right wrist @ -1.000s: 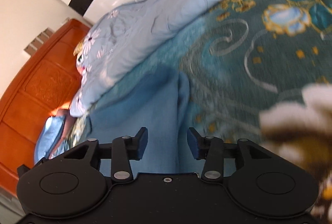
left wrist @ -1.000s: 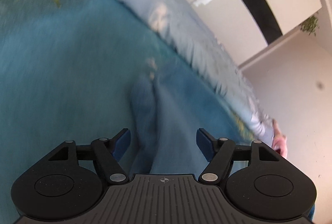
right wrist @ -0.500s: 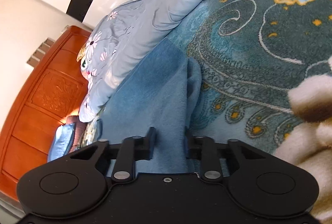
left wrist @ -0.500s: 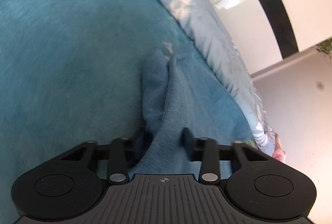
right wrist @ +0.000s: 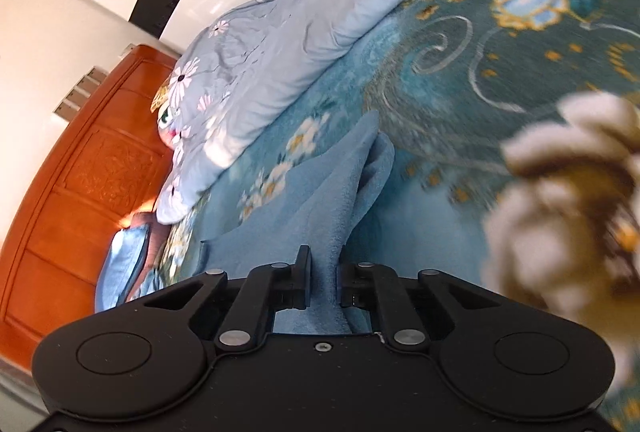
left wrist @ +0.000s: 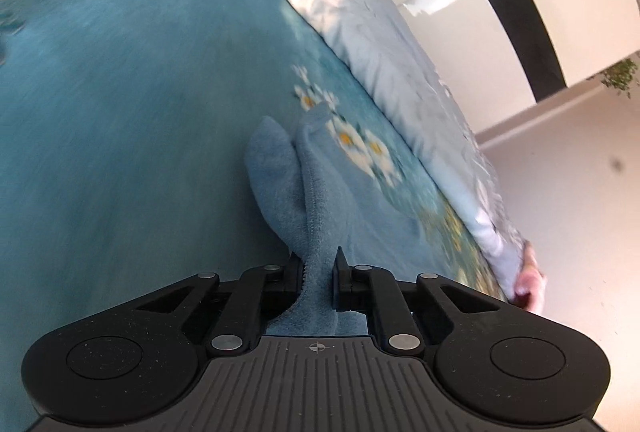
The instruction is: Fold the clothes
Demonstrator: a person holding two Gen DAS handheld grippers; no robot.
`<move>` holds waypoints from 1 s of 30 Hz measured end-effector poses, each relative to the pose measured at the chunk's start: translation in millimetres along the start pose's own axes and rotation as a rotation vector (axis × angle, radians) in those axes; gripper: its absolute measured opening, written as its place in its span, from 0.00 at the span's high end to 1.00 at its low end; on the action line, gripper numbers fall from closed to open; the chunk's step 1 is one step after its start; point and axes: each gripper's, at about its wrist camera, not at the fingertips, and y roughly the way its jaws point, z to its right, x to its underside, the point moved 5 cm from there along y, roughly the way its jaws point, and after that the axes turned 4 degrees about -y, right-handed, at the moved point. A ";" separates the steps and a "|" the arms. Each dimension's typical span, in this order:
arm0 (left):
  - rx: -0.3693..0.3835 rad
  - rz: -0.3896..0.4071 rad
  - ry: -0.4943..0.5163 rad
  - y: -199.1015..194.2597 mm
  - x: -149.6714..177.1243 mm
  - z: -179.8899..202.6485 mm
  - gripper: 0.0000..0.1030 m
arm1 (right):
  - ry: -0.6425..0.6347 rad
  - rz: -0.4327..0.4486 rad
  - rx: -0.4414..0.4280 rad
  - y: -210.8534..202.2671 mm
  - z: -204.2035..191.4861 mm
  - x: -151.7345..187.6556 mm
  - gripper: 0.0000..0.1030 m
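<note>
A blue fleece garment (left wrist: 304, 187) lies on a teal flowered blanket (left wrist: 120, 79) that covers a bed. My left gripper (left wrist: 319, 274) is shut on a bunched edge of the garment, which rises in a fold ahead of the fingers. In the right wrist view my right gripper (right wrist: 323, 278) is shut on another edge of the same blue garment (right wrist: 328, 191), lifted in a ridge above the blanket (right wrist: 500, 43). The fingertips of both grippers are partly buried in the cloth.
A pale blue flowered duvet (left wrist: 384, 47) is heaped along the far side of the bed and also shows in the right wrist view (right wrist: 288, 43). An orange wooden headboard (right wrist: 80, 199) stands at left. White walls lie beyond. A blurred cream flower pattern (right wrist: 568, 199) fills the right.
Both grippers went from open to shut on the blue garment. The cloth is now pulled up into a ridge, uncovering white daisies on the blanket.
</note>
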 end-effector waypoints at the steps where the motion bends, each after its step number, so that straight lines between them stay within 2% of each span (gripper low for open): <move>1: 0.002 -0.007 0.005 -8.1 10.0 -1.8 0.91 | 0.010 -0.003 -0.005 -10.5 1.8 9.8 0.89; 6: -0.007 -0.022 0.042 -38.1 51.8 -14.2 0.90 | 0.051 -0.024 0.000 -46.0 12.5 52.1 0.89; 12: -0.075 -0.014 0.122 -41.2 61.1 -16.3 0.86 | 0.096 -0.037 0.024 -44.3 21.5 64.9 0.86; 16: -0.129 0.036 0.194 -60.2 64.3 -11.5 0.81 | 0.083 -0.045 0.040 -41.6 20.8 64.3 0.84; 20: -0.187 0.140 0.275 -84.0 63.4 7.9 0.81 | 0.058 -0.036 0.065 -40.8 16.0 65.2 0.85; 22: -0.141 0.153 0.310 -87.0 65.2 28.1 0.81 | 0.035 -0.032 0.078 -41.6 11.8 64.4 0.86; 25: -0.079 0.105 0.373 -68.4 77.1 59.7 0.81 | 0.008 -0.028 0.091 -43.9 5.5 62.3 0.86; 28: -0.055 0.015 0.453 -34.5 100.4 81.8 0.81 | -0.008 -0.024 0.098 -46.2 -0.5 60.4 0.86; 30: -0.049 -0.038 0.480 -11.5 114.3 86.8 0.86 | -0.017 -0.024 0.102 -47.2 -4.2 59.4 0.87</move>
